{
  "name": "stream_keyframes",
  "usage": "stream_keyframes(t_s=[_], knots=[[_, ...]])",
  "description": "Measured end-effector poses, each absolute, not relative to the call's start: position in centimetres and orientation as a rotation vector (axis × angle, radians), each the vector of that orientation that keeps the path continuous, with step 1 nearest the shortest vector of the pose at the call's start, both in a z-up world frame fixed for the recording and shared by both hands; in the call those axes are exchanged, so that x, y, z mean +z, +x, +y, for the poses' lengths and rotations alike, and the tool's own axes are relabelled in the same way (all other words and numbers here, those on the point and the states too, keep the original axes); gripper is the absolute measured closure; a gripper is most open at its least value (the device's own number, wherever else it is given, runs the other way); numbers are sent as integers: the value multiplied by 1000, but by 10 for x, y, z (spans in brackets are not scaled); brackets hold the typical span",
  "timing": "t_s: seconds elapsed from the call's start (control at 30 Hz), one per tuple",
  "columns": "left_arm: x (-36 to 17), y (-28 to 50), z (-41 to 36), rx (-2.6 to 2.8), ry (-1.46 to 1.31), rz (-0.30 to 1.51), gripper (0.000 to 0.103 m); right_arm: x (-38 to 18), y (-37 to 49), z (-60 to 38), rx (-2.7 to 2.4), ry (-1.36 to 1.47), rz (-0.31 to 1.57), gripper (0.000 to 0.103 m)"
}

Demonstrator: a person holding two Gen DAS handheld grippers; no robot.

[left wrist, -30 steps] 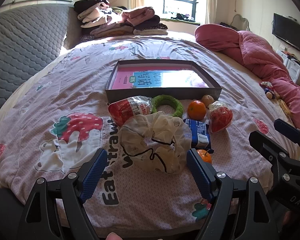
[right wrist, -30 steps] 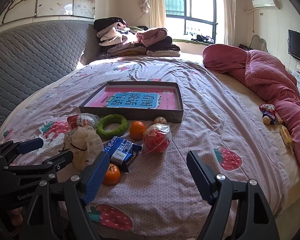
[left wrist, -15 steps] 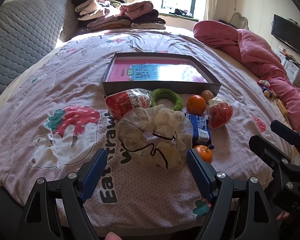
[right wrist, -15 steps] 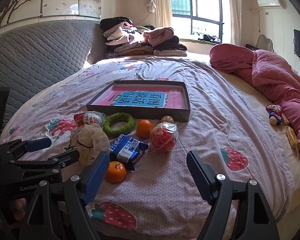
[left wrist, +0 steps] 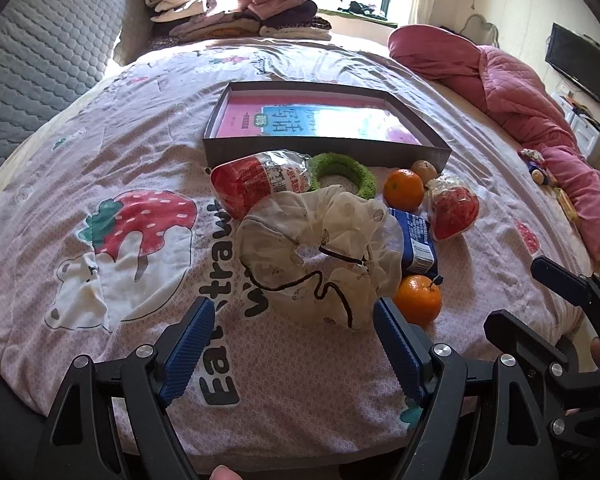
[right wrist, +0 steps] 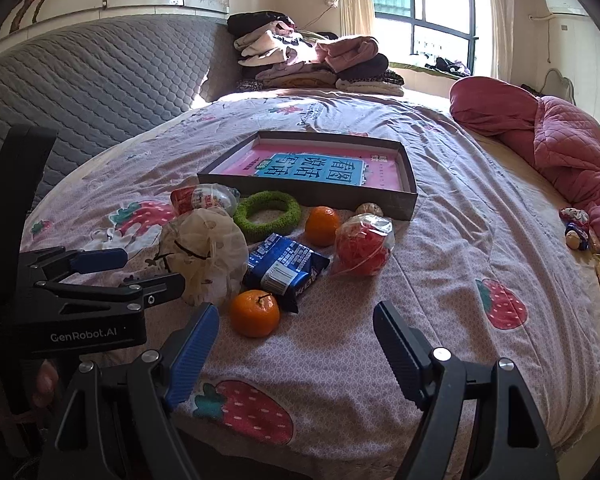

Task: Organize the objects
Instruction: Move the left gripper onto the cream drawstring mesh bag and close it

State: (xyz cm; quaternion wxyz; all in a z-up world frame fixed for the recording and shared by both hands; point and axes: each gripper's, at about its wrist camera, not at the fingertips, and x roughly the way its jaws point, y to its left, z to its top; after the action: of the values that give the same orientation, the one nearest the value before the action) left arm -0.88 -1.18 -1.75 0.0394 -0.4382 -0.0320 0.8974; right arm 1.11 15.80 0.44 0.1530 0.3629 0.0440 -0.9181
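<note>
Start with the big things: the bed [left wrist: 100, 152] fills both views, and the grey box [left wrist: 324, 148] with a pink book inside sits in the upper middle of the left view; it looks like the place where things should go. Your left tool [left wrist: 288, 332] is spread wide and holds nothing, and it points at the cream scrunchie [left wrist: 320, 248] in the middle of the frame. That looks like the thing to pick up first. It is soft and floppy, with a thin black cord on top, so go down low, put one finger on each side, and squeeze the thick puffy part, not the cord. Watch the near orange [left wrist: 418, 300], which sits just beside the scrunchie at the lower right and could roll. Your right tool [right wrist: 296, 344] is spread wide too and holds nothing; keep it back. Behind lie a red snack bag [left wrist: 256, 184], a green ring [left wrist: 348, 170], a blue packet [left wrist: 418, 240], a red wrapped ball [left wrist: 454, 212] and a far orange [left wrist: 404, 190].
</note>
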Motion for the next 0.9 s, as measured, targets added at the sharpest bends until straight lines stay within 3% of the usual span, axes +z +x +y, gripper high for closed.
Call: stream_keyframes(t_s=[0.5, 0.9], knots=[[-39, -34, -25, 2695, -1383, -204, 21, -30, -5, 142, -2593, 1114, 157, 24], [-50, -53, -33, 2633, -1371, -282, 21, -46, -19, 137, -2547, 1146, 89, 34]])
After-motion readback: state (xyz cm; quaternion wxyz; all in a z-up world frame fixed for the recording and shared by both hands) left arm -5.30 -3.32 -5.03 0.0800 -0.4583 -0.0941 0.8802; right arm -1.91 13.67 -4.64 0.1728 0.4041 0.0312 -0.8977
